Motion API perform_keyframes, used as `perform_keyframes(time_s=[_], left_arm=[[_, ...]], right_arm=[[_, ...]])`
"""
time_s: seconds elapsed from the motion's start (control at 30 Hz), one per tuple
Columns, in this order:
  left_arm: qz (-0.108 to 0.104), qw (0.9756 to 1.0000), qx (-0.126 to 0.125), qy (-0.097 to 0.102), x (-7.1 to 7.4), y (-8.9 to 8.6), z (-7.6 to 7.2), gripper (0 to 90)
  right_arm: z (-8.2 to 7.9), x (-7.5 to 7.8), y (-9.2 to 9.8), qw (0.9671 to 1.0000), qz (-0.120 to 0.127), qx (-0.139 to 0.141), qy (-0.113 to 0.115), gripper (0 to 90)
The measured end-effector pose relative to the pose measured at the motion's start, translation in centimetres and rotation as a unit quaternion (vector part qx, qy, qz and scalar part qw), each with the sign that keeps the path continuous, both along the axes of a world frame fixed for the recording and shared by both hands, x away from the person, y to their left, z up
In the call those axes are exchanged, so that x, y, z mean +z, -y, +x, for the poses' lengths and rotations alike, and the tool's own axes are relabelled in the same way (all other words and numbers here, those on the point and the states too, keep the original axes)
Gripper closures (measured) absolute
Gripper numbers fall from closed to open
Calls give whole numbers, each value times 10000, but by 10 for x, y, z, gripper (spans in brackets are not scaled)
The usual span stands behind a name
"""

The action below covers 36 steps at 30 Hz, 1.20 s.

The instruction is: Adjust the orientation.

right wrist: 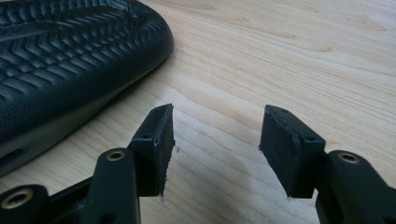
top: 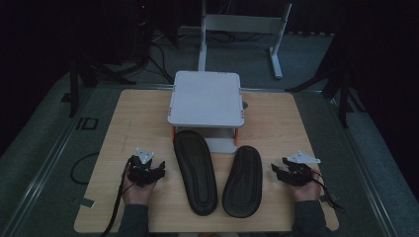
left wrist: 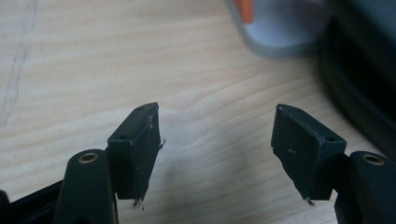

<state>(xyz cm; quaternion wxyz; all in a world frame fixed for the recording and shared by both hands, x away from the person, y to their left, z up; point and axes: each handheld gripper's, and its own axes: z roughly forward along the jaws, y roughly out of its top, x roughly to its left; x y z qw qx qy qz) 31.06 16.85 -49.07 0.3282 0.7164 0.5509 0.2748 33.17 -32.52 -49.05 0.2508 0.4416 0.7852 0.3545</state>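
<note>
Slippers (top: 217,173) lie between left tongs (top: 159,170) and right tongs (top: 274,169).

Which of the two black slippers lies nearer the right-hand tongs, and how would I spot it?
Start at the white stand at the back of the wooden table. Two black slippers lie sole-up in front of it. The one you want is on the right, clear of the stand, whereas its neighbour reaches under the stand's front edge.

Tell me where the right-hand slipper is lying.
In the high view the right-hand slipper lies sole up on the wooden table, between the other slipper and the open right gripper, in front of the white stand.
</note>
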Motion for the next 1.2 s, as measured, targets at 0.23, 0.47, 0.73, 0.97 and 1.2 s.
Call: perform_keyframes(time_s=[0.23,0.47,0.73,0.97,1.2], left_arm=[[-93,9994,-323,19,2,10,-6,347],[-133,9984,-540,-85,-3,23,-3,347],[4,9972,-728,-149,-6,40,0,367],[-243,9964,-815,-43,1,42,-3,388],[-354,9923,-1169,224,17,61,-5,399]], right_arm=[[-2,2,-2,10000,14,52,48,437],[-2,3,-7,9998,31,190,21,435],[-7,10,-19,9990,82,416,101,433],[-11,21,-32,9975,215,632,232,429],[-11,20,-33,9973,245,664,201,445]])
